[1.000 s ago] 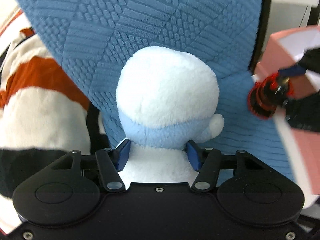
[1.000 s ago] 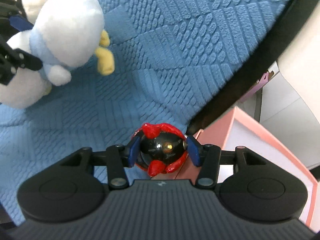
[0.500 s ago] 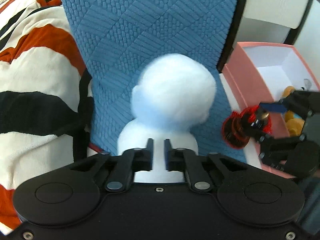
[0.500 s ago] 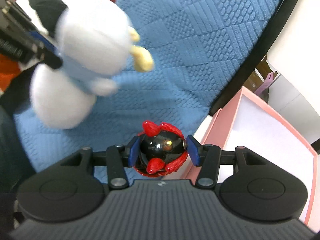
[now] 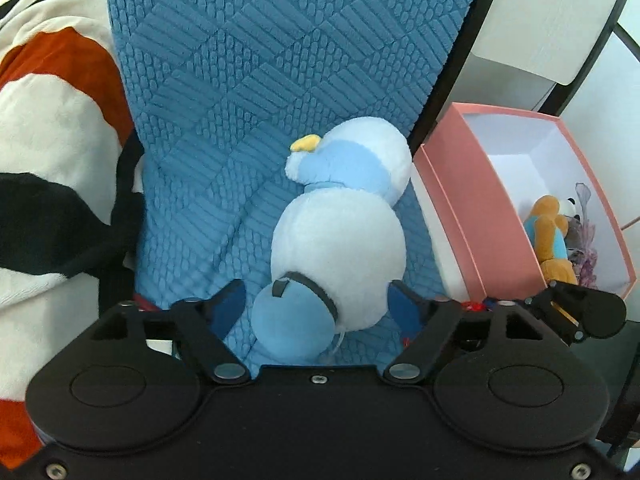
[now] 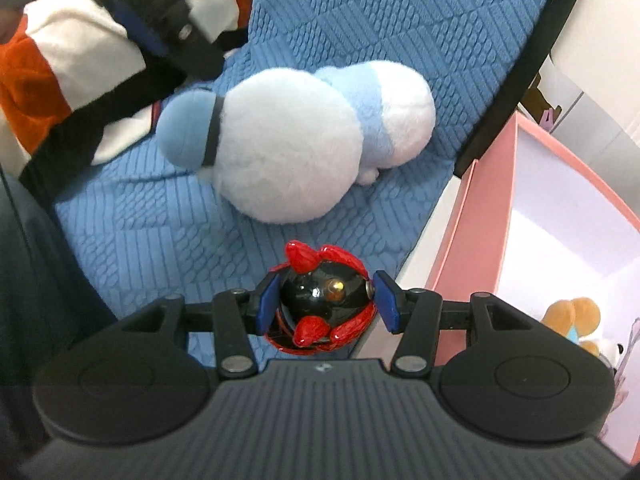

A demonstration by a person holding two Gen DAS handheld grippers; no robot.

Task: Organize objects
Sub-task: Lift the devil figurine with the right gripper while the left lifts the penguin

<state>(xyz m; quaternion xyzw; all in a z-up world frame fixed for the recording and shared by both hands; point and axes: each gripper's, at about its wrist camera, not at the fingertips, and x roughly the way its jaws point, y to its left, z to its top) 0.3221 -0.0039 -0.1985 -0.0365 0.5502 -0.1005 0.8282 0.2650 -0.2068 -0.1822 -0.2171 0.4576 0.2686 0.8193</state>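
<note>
A white and light-blue plush toy [image 5: 340,236] lies on its side on the blue textured cushion [image 5: 260,60], free of any grip. It also shows in the right wrist view [image 6: 288,140]. My left gripper [image 5: 316,306] is open, its blue pads either side of the plush's base. My right gripper [image 6: 325,300] is shut on a black and red ball toy [image 6: 322,300], held above the cushion's edge beside the pink box [image 6: 492,216]. The pink box [image 5: 456,200] has a white inside.
Small plush toys [image 5: 554,236] lie in the pink box, also seen in the right wrist view [image 6: 576,320]. An orange, white and black striped blanket [image 5: 48,152] lies left of the cushion. White furniture [image 5: 548,16] stands behind the box.
My left gripper let go of the plush, which now lies on the cushion, and its jaws stand wide. My right gripper kept the ball toy and moved nearer the pink box.
</note>
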